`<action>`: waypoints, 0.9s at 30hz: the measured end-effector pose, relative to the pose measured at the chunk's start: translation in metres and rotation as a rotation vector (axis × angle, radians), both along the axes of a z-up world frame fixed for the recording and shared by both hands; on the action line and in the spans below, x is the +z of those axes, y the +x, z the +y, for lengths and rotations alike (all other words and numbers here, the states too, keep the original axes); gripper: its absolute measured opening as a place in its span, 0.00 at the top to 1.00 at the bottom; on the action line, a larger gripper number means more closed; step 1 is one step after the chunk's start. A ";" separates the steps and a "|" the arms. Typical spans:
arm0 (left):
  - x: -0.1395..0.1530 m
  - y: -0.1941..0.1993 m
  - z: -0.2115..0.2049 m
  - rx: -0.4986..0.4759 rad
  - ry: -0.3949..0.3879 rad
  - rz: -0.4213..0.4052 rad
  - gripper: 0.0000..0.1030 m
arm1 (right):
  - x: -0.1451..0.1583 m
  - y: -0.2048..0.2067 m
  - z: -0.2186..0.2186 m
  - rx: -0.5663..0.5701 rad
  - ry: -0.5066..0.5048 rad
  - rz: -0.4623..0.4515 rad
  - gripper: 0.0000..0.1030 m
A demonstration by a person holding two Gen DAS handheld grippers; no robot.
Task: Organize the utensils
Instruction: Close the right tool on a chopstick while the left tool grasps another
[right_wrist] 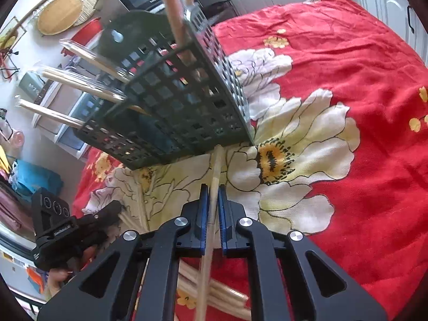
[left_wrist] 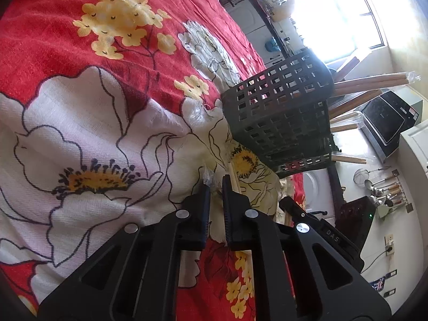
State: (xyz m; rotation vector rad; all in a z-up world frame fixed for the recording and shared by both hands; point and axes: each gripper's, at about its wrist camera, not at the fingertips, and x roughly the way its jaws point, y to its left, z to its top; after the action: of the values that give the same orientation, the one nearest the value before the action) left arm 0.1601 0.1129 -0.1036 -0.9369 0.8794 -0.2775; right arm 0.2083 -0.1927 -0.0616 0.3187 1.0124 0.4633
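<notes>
Already several sticks stand in the basket, more lie on the cloth; right gripper jaws clamp one stick, left gripper jaws nearly together, seemingly empty.

We hold a wooden stick clamped between the blue pads of our right gripper, its tip reaching toward the base of the dark slatted utensil basket. The basket stands on the red floral cloth with several wooden handles sticking out of it. More sticks lie beneath us, and our left gripper sits at lower left.
</notes>
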 end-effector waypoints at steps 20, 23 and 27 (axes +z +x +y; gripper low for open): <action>0.087 -0.023 -0.041 -0.081 0.113 -0.248 0.97 | 0.055 -0.036 -0.006 0.041 0.020 -0.182 0.93; 0.098 -0.023 -0.050 -0.101 0.120 -0.278 0.97 | 0.061 -0.039 -0.007 0.042 0.020 -0.202 0.93; 0.111 -0.021 -0.061 -0.126 0.122 -0.309 0.97 | 0.072 -0.043 -0.009 0.044 0.025 -0.236 0.93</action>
State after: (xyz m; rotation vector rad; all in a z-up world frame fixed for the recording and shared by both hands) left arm 0.1390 0.0520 0.0077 -0.7035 0.6624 -0.4589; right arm 0.1651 -0.2015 0.0105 0.2576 0.7853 0.5401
